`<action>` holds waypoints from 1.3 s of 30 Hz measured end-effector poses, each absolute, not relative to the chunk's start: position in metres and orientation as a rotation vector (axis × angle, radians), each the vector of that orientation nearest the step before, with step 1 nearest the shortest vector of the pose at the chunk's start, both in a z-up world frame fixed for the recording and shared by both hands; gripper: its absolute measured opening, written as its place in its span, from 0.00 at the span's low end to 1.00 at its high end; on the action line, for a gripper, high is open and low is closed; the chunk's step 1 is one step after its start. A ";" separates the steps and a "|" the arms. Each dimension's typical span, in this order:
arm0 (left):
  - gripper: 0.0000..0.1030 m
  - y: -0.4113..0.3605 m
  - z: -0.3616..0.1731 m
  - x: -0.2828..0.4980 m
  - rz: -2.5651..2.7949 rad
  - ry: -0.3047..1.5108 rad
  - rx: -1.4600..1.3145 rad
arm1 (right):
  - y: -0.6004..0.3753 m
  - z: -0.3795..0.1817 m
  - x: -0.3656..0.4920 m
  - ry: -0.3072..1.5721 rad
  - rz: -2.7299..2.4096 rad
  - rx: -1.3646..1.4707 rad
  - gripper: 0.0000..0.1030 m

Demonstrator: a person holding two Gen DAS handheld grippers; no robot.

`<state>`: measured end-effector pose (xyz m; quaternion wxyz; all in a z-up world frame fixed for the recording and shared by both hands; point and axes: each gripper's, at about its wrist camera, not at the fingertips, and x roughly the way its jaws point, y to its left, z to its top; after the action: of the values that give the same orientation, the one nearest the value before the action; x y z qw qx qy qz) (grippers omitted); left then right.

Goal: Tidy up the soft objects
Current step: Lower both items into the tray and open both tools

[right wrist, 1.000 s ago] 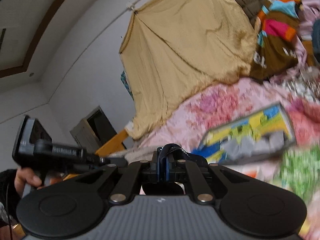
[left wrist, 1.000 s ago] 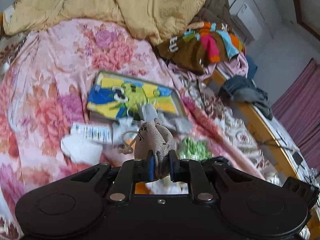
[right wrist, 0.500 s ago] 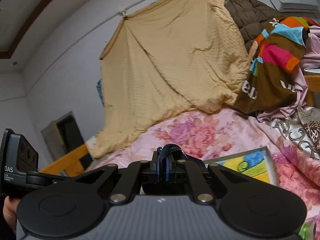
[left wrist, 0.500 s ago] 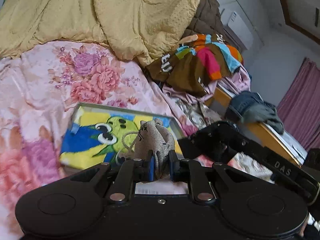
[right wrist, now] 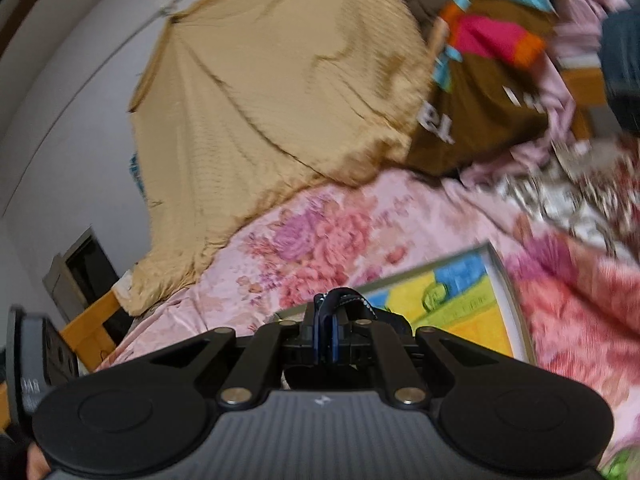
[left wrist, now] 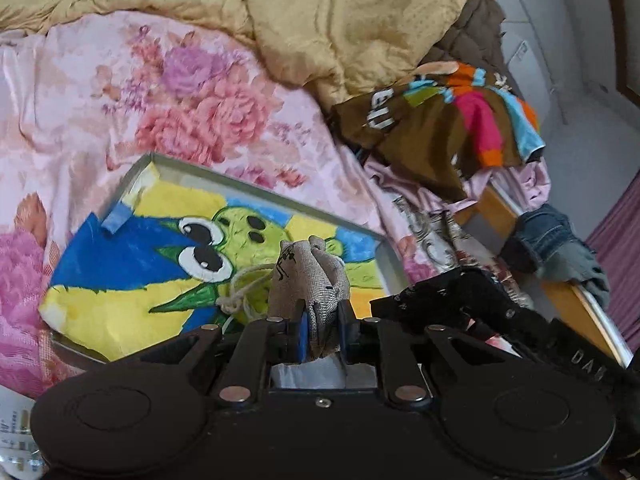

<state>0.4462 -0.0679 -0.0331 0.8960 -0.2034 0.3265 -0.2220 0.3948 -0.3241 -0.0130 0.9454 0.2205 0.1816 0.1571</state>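
My left gripper is shut on a small grey burlap drawstring pouch with a tan cord, held above a shallow metal tray lined with a yellow, blue and green cartoon cloth. My right gripper is shut on a dark blue strap or fabric piece; most of it is hidden behind the jaws. The tray also shows in the right wrist view, just beyond that gripper. The right gripper's black body shows at the lower right of the left wrist view.
The tray lies on a pink floral bedspread. A tan quilt is heaped at the back. A brown multicoloured garment and jeans lie at the right by the wooden bed rail. A labelled white packet sits lower left.
My left gripper has carried the pouch forward over the tray, which now fills the view. My right gripper has swung down and toward the tray; its view is blurred from motion.
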 end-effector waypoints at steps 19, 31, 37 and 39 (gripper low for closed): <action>0.16 -0.096 -0.062 0.456 -0.420 0.797 -0.304 | -0.337 -0.050 0.418 0.614 0.189 0.548 0.14; 0.32 -0.088 -0.033 0.441 -0.326 0.773 -0.301 | -0.332 -0.032 0.405 0.601 0.165 0.460 0.47; 0.42 -0.078 -0.006 0.420 -0.285 0.735 -0.300 | -0.331 -0.008 0.385 0.562 0.172 0.417 0.65; 0.51 -0.076 0.004 0.411 -0.282 0.716 -0.286 | -0.329 0.003 0.375 0.538 0.171 0.391 0.70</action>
<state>0.4114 -0.0762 0.0040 0.9170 -0.1388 0.3481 -0.1370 0.3747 -0.3288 0.0028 0.9417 0.1916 0.2637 0.0841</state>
